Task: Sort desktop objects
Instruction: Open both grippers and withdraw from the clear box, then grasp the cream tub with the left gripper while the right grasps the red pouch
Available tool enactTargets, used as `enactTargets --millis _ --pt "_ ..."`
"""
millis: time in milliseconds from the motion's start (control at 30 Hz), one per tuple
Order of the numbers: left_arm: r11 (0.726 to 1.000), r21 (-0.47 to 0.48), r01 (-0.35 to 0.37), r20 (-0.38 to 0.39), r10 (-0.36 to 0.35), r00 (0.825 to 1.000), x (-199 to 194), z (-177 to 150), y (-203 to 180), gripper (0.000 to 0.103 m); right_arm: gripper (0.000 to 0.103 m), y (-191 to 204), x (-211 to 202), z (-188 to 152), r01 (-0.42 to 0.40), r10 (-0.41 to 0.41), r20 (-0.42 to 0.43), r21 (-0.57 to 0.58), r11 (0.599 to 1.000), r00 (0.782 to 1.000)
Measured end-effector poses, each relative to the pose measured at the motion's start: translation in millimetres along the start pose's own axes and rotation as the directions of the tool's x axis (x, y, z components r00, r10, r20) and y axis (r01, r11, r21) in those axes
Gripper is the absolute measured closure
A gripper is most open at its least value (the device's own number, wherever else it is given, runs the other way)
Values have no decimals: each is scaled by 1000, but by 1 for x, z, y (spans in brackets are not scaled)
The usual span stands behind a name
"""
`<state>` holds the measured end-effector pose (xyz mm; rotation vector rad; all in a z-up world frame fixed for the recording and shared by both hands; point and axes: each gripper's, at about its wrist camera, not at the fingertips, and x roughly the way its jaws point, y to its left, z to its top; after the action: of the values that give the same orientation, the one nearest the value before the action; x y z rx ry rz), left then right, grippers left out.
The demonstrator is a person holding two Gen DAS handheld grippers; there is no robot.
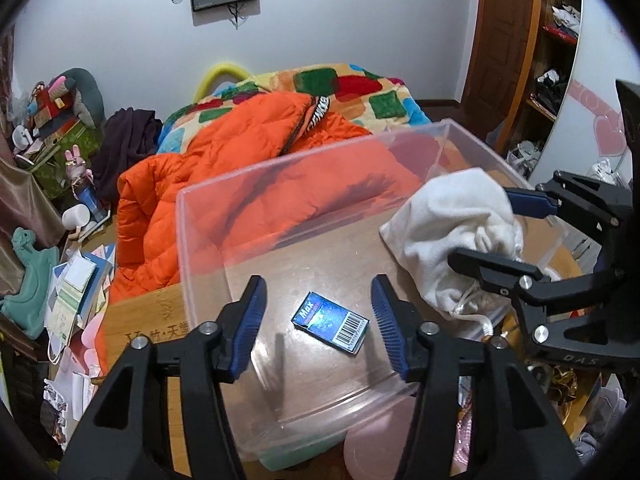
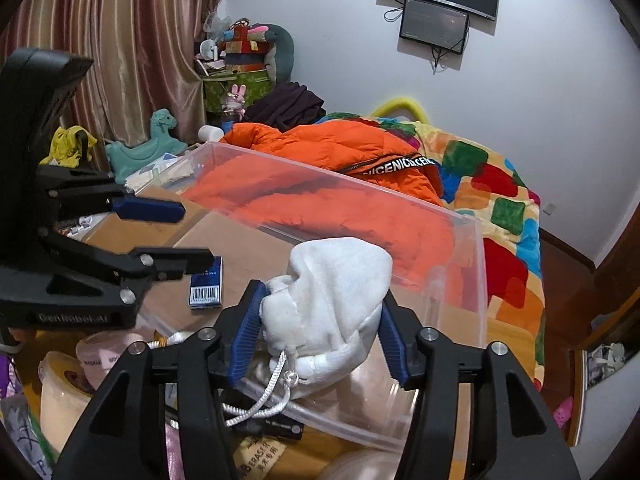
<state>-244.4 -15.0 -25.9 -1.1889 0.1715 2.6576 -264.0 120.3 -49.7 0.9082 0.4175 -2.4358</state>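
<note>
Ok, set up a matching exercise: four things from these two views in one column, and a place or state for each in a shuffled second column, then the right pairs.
Things
1. small blue card box with a barcode
2. white fleece drawstring pouch
3. clear plastic storage bin
4. orange puffer jacket

Places or states
A. lies on the bed behind the bin
B. flat on the bin's floor, below the open left gripper
C. stands on the wooden top, open, no lid
D. draped over the bin's near wall, between the right gripper fingers

Pairs: 1-B, 2-D, 3-C, 4-A
</note>
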Motion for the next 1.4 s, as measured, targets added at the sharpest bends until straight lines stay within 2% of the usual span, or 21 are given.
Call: enactTargets --millis 67,133,233,400,567,700,933,1067,1400 --pt "1000 -7 -4 18 4 1000 -8 0 1 39 44 0 -5 0 17 -17 6 0 1000 1000" --pt "1000 -7 -12 30 12 999 -15 1 1 38 33 1 -14 0 43 -43 31 -4 999 999" --pt "1000 -8 -24 42 24 999 -26 1 0 32 24 3 -28 3 62 -61 58 -6 998 996" --pt "999 -10 -43 89 43 995 -52 -2 -3 26 23 8 -49 3 97 -97 89 3 995 991" --pt "998 -19 -64 142 66 988 -83 -8 -5 12 19 12 -75 -2 144 -143 126 7 990 982" --pt "996 -30 -78 171 82 982 -104 -16 -9 9 7 17 -101 -10 168 -167 185 12 986 968" --pt "995 -55 -86 185 94 978 -124 -39 -17 7 1 22 -139 -33 206 -205 293 26 978 934" --pt "994 -70 -88 174 99 980 -122 -58 -24 6 1 18 -150 -50 184 -190 300 48 982 935" --pt "991 -95 -99 135 111 985 -100 -109 -50 6 1 -1 -140 -105 204 -234 198 159 966 952"
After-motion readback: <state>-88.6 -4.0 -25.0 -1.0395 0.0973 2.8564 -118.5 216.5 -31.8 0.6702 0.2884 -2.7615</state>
